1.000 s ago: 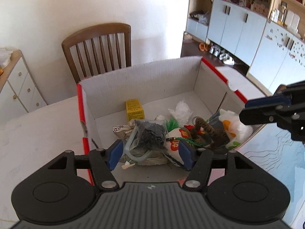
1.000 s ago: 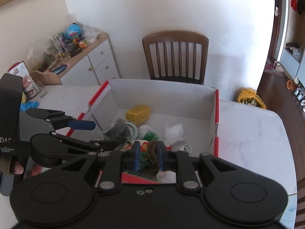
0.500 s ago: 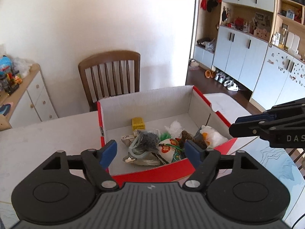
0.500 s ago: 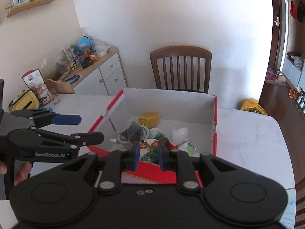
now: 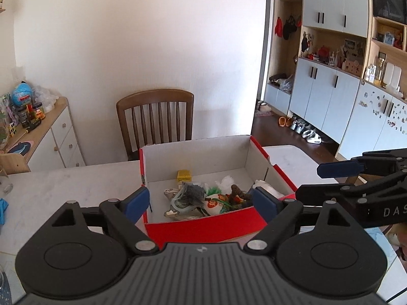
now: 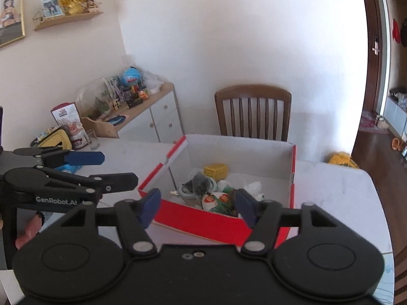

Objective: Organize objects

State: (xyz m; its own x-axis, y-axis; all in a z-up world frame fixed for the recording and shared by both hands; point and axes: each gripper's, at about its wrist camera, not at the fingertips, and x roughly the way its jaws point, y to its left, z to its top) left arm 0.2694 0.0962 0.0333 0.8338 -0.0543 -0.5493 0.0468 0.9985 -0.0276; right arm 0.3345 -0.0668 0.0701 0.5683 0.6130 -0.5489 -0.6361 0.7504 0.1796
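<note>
Hovering near the box on the counter, left gripper and right gripper jaws opening, empty; judging the toys inside light, soft, pinching mid-body.

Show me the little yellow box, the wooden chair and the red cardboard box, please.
yellow box [image 6: 215, 170], right wrist view, on its front face.
wooden chair [image 5: 155, 96], left wrist view, on its top rail.
red cardboard box [image 5: 203, 230], left wrist view, on its near red wall.

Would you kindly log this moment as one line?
left gripper: jaws open, just widened, empty | right gripper: jaws open, just widened, empty | red cardboard box: holds assorted small items
</note>
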